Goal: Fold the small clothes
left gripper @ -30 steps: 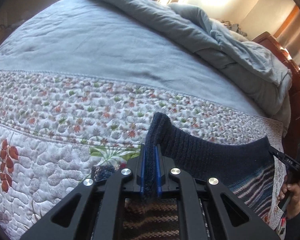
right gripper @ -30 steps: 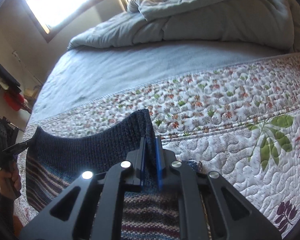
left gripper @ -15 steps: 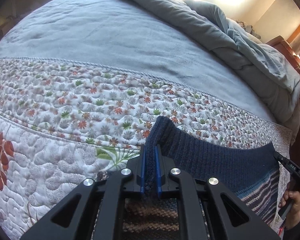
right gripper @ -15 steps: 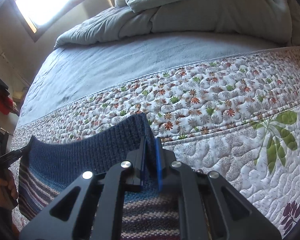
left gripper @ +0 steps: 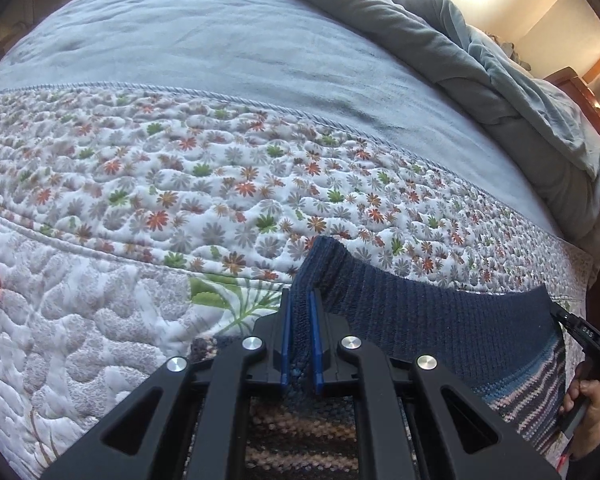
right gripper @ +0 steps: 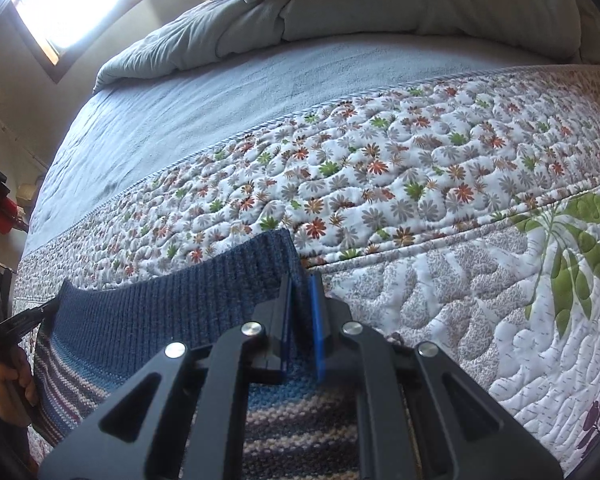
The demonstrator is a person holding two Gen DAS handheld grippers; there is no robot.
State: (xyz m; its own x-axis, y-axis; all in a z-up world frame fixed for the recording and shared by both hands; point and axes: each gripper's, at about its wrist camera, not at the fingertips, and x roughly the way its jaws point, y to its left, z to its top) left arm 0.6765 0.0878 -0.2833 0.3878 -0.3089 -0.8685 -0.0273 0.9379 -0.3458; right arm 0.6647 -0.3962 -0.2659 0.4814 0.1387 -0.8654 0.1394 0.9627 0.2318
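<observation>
A small knitted garment (left gripper: pixel 440 320) with a dark navy ribbed band and striped body hangs stretched between both grippers over the bed. My left gripper (left gripper: pixel 300 304) is shut on one corner of the navy band. My right gripper (right gripper: pixel 300 292) is shut on the other corner of the same knitted garment (right gripper: pixel 172 316). In each wrist view the other gripper shows at the far end of the band, held by a hand (left gripper: pixel 588 400). The striped part drops below the fingers and is mostly hidden.
The bed is covered by a flowered quilt (left gripper: pixel 180 184) near me and a grey-blue sheet (left gripper: pixel 204 40) beyond. A bunched grey duvet (right gripper: pixel 380 8) lies at the far side. A wooden headboard (left gripper: pixel 580 84) is at the right, and a bright window (right gripper: pixel 60 0) at the left.
Both grippers have come down toward the quilt with the garment still stretched between them; the quilt looks nearer and larger in both views.
</observation>
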